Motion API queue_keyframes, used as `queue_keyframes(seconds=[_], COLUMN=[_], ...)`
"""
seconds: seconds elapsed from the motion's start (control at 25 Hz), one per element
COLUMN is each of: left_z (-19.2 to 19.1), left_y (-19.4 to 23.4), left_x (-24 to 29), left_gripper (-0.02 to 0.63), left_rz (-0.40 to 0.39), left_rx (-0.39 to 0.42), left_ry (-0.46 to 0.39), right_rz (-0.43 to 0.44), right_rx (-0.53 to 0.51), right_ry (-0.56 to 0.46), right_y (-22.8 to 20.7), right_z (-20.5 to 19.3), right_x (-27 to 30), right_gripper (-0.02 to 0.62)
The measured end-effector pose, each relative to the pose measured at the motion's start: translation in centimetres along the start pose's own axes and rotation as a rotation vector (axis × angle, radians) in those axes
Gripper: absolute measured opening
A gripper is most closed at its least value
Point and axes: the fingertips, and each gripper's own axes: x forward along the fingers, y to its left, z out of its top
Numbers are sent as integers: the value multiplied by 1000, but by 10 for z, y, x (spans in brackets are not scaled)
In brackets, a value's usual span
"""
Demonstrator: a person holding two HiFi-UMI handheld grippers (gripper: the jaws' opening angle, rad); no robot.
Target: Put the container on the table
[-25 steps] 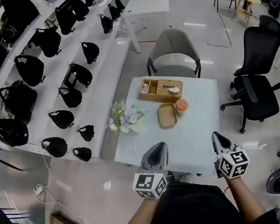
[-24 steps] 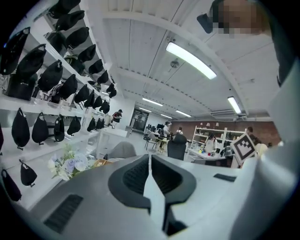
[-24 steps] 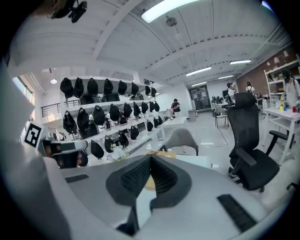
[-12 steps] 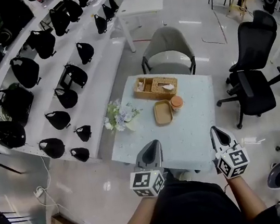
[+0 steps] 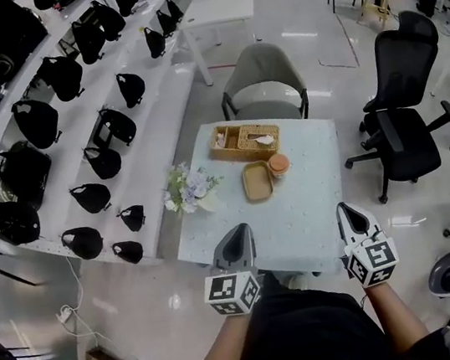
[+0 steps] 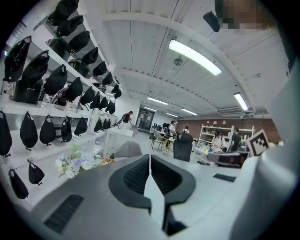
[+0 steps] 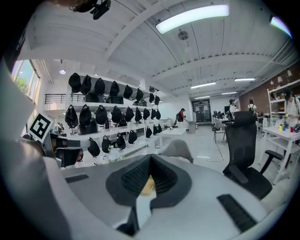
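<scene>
- Container [image 5: 257,182], head view: a shallow tan oval piece lies flat on the pale surface [image 5: 313,203]. It is just in front of a woven basket [image 5: 244,140] and just beside a small orange-lidded jar [image 5: 278,164]. I take the oval one to be the piece the task means, though I cannot be sure.
  - It looks stiff, light and smooth-walled, so I would pinch across one long rim rather than the slippery flat.
  - It seems empty. The basket's left compartment holds small bits and its right one something white, all too small to name.
  - The left gripper [image 5: 239,235] and right gripper [image 5: 348,213] hover at the near edge, well apart from it.
- Left gripper view: the jaws are clenched together with nothing between them. Flowers [image 6: 75,161] show at the left, beyond the jaws.
- Right gripper view: the jaw tips meet and hold nothing. A narrow chink below the tips lets something tan on the surface show through.
</scene>
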Motion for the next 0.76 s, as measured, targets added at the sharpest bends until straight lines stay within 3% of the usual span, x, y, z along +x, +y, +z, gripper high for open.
queue_keyframes(seconds=[0.76], left_z=[-7], left_y=[1], left_x=[7], left_gripper=[15], left_rz=[-10], left_rx=[-33], left_ry=[3], right_rz=[8], right_rx=[-1], right_ry=[-5], right_y=[-2], right_z=[1], right_x=[8], right_gripper=[-2])
